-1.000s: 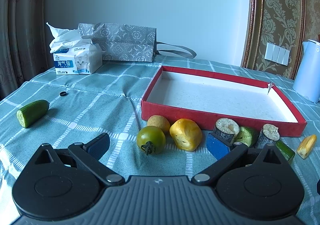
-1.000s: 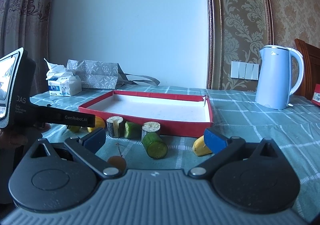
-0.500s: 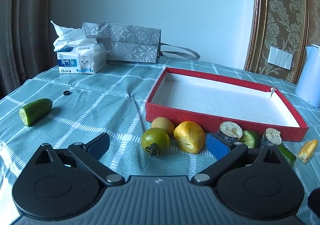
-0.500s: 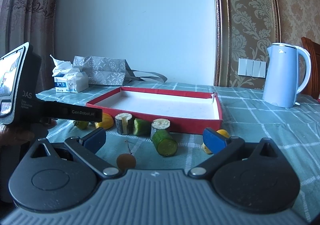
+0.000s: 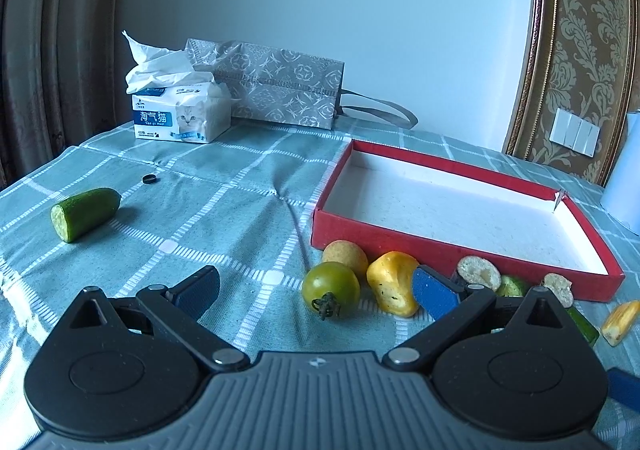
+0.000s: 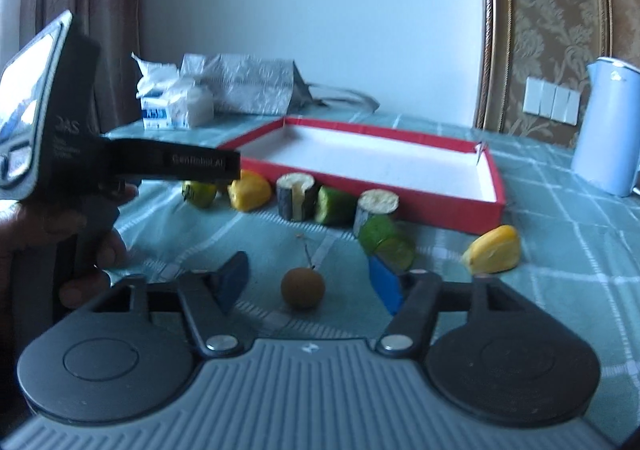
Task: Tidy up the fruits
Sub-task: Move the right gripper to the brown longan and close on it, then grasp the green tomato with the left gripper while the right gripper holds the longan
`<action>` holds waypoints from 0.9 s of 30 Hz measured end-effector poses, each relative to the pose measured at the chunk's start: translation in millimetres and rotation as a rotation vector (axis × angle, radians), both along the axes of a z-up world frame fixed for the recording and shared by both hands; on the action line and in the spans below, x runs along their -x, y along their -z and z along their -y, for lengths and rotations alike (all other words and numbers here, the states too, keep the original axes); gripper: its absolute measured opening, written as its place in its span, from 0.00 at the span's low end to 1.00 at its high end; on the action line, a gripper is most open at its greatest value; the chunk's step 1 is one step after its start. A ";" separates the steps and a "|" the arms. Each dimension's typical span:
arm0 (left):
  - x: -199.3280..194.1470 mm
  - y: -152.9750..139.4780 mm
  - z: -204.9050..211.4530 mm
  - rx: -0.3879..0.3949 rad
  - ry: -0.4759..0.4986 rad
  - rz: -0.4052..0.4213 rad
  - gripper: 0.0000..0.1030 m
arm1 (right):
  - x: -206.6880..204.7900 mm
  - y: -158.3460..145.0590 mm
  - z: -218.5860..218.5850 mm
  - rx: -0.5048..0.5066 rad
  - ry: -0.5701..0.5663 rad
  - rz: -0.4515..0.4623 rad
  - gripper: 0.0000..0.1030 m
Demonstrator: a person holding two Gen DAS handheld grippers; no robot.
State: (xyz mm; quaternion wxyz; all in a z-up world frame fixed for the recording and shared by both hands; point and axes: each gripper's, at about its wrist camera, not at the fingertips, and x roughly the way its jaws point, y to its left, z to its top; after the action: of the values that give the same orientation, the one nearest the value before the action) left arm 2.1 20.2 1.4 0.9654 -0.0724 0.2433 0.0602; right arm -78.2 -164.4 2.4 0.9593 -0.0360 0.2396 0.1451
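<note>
We're closing the right gripper [image 6: 308,284] on the small brown fruit [image 6: 302,287], which sits on the cloth btwn the jaws; they've just been narrowing, pads not touching yet. Keep it centred, squeeze gently w/o snagging the stem, then lift to the red tray [image 6: 486,206]. Left gripper [image 5: 316,292] hangs open, empty.

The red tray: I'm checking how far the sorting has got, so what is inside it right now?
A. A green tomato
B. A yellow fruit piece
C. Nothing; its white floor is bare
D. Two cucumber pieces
C. In both wrist views the red tray shows only its bare white floor, while the green tomato, yellow piece and cut pieces lie on the cloth in front of its near wall.
</note>
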 end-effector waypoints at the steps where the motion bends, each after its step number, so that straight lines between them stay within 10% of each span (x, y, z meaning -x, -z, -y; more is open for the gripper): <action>1: 0.2 -0.2 -0.8 0.003 -0.002 0.001 1.00 | -3.2 1.0 -1.8 0.005 0.000 -0.012 0.52; 10: 0.6 -1.3 -5.2 0.025 -0.014 0.004 1.00 | -24.8 11.0 -8.5 0.022 -0.005 -0.124 0.24; 21: 17.1 -9.8 -36.2 0.052 -0.032 0.041 1.00 | -18.1 2.4 2.5 -0.031 0.023 -0.086 0.24; 27: 47.5 -13.8 -64.6 -0.082 0.038 0.061 1.00 | -12.4 1.4 22.6 -0.090 0.028 -0.075 0.24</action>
State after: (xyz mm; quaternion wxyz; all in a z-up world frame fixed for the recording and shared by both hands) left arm -45.4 84.8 15.2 0.9754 -0.0298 0.2125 0.0498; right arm -65.9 -187.0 1.0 0.9523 0.0161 0.2690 0.1434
